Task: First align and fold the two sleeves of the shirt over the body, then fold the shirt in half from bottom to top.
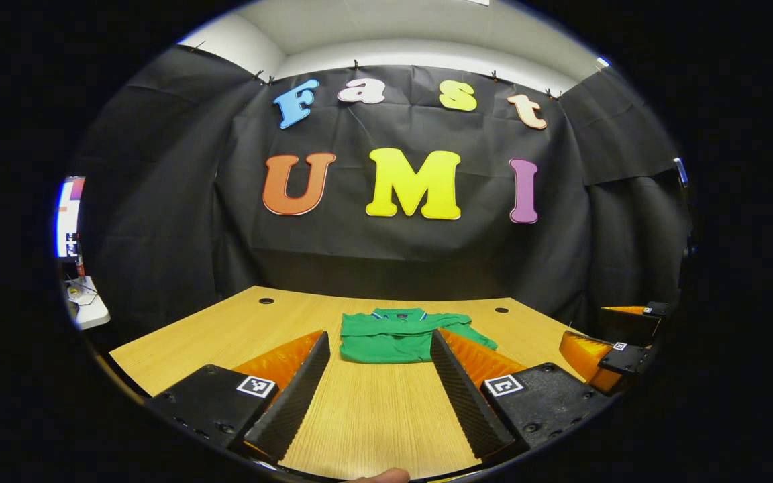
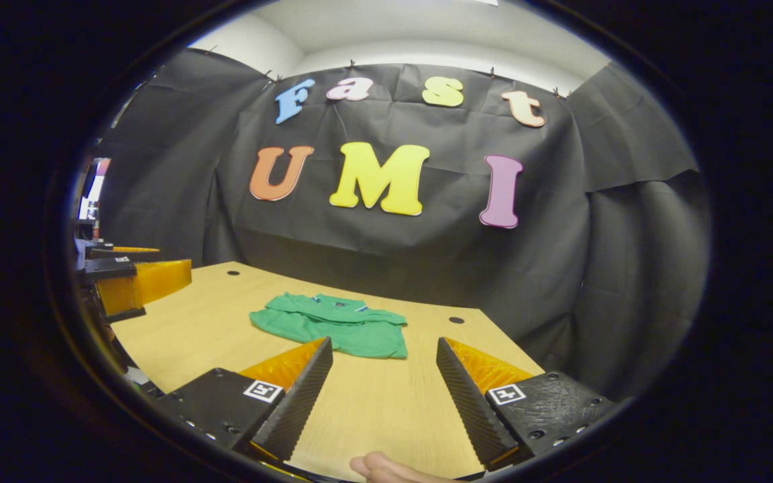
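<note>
Both views are evenly and fairly brightly lit from overhead; the pale ceiling at the top of each frame is the brightest area. The wooden surface shows a soft sheen in the centre of the frame and carries only faint shadows. Focus is sharp in the middle, where the wood grain reads clearly, and softens toward the rim. Fisheye distortion bows the surface's far edge and curves the wall's folds at left and right. In the left gripper view, a glowing screen at the left edge is blown out.
</note>
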